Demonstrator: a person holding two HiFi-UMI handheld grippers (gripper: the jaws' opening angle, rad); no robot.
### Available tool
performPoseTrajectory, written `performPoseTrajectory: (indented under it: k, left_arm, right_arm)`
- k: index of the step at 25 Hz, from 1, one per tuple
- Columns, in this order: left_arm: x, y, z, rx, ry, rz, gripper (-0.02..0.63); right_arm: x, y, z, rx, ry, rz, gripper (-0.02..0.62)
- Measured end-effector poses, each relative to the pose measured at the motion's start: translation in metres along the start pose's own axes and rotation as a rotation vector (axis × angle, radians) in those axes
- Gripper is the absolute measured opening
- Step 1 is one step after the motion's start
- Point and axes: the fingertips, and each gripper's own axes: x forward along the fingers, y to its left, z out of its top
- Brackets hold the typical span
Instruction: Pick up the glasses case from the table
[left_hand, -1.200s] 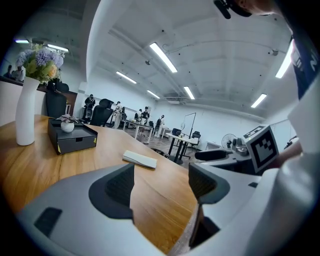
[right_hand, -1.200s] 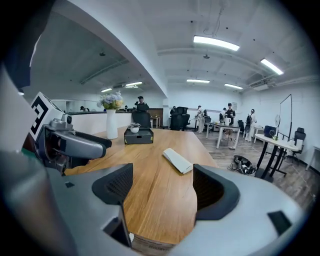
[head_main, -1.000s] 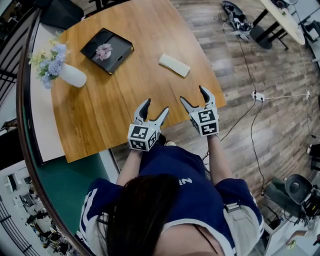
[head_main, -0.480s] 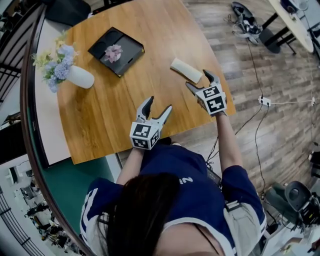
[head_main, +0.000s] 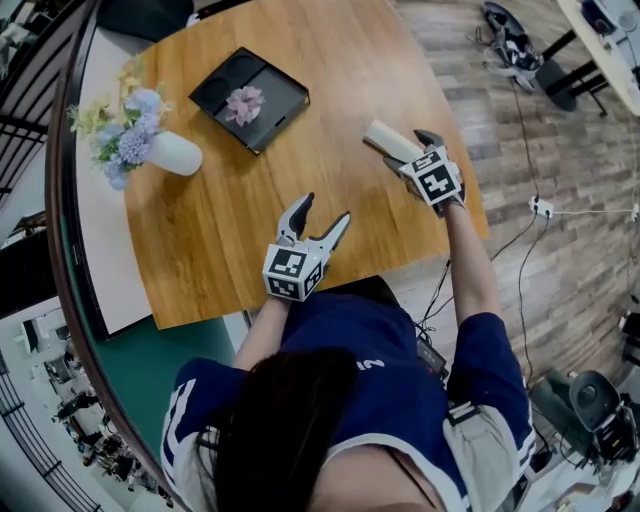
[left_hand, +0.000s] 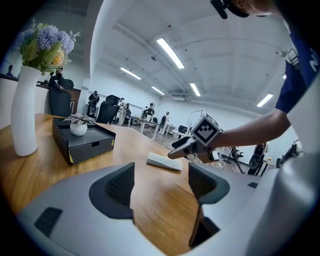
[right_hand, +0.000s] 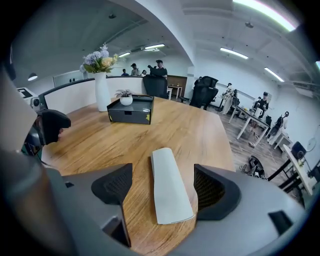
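Note:
The glasses case (head_main: 385, 137) is a pale, flat, oblong case lying on the round wooden table (head_main: 250, 200) near its right edge. My right gripper (head_main: 408, 148) is tilted down over the case's near end. In the right gripper view the case (right_hand: 169, 185) lies lengthwise between the open jaws, with a gap to each pad. My left gripper (head_main: 325, 207) is open and empty over the table's near edge. In the left gripper view the case (left_hand: 164, 161) and the right gripper (left_hand: 182, 149) show beyond the left gripper (left_hand: 161, 182).
A black box (head_main: 250, 98) with a small potted plant sits at the table's far side. A white vase (head_main: 172, 153) of flowers stands at the far left. The table edge drops to a wood floor just right of the case, where cables and a power strip (head_main: 541, 207) lie.
My right gripper has moved forward from the near table edge and tilted down, and its jaws now straddle the case. My left gripper has edged forward over the table.

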Motion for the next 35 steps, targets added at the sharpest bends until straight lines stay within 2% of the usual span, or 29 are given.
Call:
performPoseTrajectory:
  k: [6, 15, 20, 27, 30, 34, 35]
  left_arm:
    - [0.004, 0.004, -0.005, -0.015, 0.027, 0.019, 0.335]
    - [0.014, 0.011, -0.004, -0.032, 0.050, 0.090, 0.334]
    - [0.016, 0.012, 0.003, -0.037, 0.049, 0.119, 0.334]
    - [0.019, 0.020, 0.005, -0.047, 0.045, 0.152, 0.334]
    - [0.019, 0.019, 0.005, -0.049, 0.046, 0.158, 0.332]
    - [0.018, 0.018, 0.002, -0.056, 0.050, 0.158, 0.324]
    - [0.018, 0.018, 0.002, -0.057, 0.051, 0.157, 0.321]
  right_arm:
    - [0.028, -0.004, -0.008, -0.013, 0.071, 0.065, 0.377]
    - [0.066, -0.014, -0.022, -0.021, 0.169, 0.152, 0.390]
    - [0.077, -0.008, -0.041, -0.032, 0.252, 0.222, 0.410]
    - [0.081, -0.005, -0.037, -0.007, 0.247, 0.278, 0.434]
    - [0.080, -0.003, -0.037, -0.006, 0.272, 0.284, 0.411]
    - [0.077, -0.004, -0.032, -0.030, 0.285, 0.261, 0.310]
    - [0.077, -0.005, -0.029, -0.038, 0.274, 0.255, 0.308]
